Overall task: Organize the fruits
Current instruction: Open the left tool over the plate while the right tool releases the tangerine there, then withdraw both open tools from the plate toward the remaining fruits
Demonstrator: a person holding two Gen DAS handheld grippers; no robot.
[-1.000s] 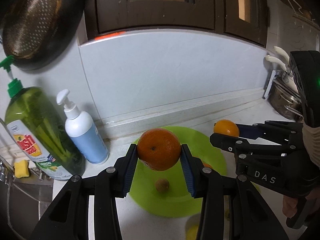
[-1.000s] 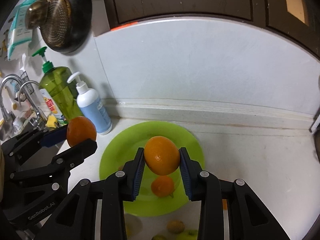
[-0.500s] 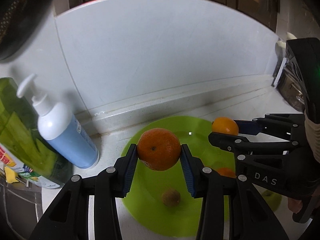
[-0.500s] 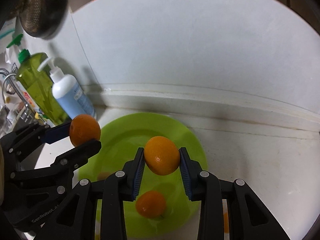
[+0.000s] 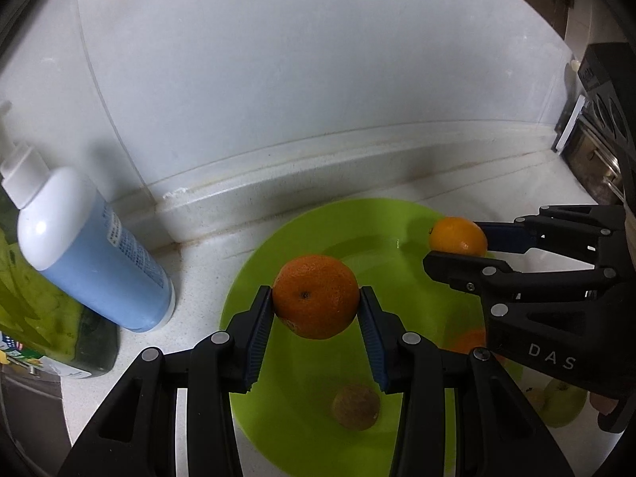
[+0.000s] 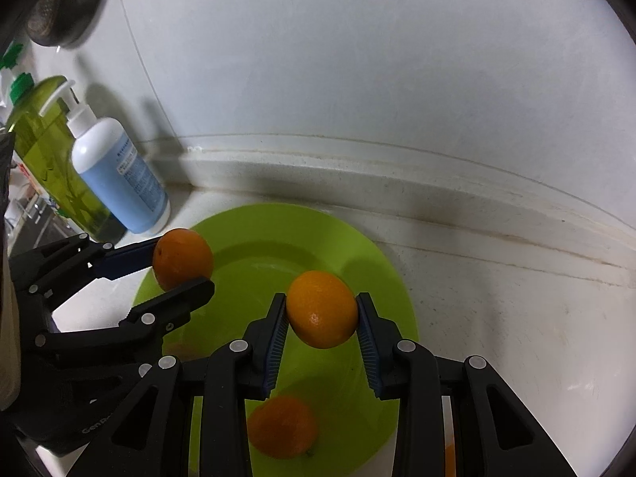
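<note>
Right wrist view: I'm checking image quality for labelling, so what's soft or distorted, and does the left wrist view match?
Right wrist view: loose orange on the green plate is soft, gripped orange sharp, wall seam bowed by fisheye. Left wrist view: gripped orange crisp, pump bottle leaning from distortion, a small glare spot on the plate.

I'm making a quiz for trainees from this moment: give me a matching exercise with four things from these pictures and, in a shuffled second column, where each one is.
Things:
1. darker orange
2. lighter orange
3. small brown fruit
4. blue pump bottle

Places:
A. lying on the green plate
B. clamped in the right tool
C. standing on the counter left of the plate
D. clamped in the left tool

Pairs: 1-D, 2-B, 3-A, 4-C
</note>
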